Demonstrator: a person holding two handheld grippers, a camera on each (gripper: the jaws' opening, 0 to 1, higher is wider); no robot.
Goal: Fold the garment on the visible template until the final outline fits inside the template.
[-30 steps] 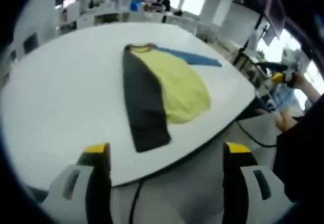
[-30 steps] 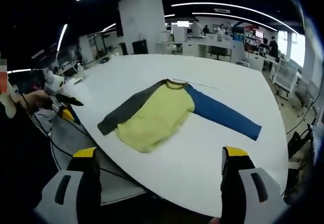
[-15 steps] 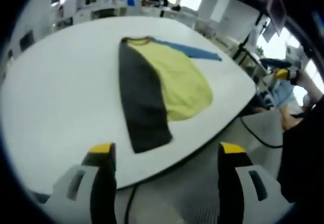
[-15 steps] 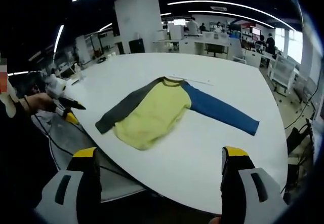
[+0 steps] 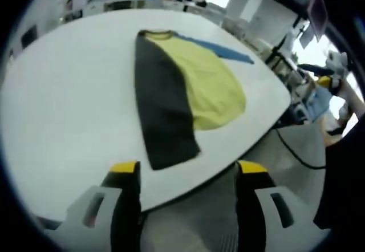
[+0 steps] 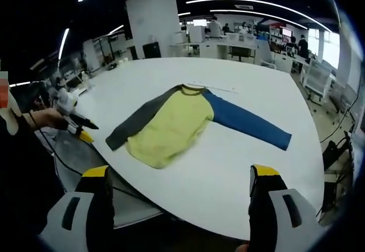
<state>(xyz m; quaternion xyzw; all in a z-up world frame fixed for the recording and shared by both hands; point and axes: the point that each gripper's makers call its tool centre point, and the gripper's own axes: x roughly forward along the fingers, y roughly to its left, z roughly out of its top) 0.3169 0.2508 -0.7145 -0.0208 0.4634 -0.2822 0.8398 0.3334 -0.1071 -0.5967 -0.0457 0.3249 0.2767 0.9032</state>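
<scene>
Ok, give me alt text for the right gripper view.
A long-sleeved shirt with a yellow body, one grey sleeve and one blue sleeve lies flat on a white table. The right gripper hangs open and empty before the table's near edge; the left gripper shows at far left.

Both views off table (image 5: 68,92) edge, sharing garment (image 6: 171,124).

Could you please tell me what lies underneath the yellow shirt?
The yellow shirt with one grey and one blue sleeve lies flat on the white table. Whatever lies beneath it, including any template, is hidden.
</scene>
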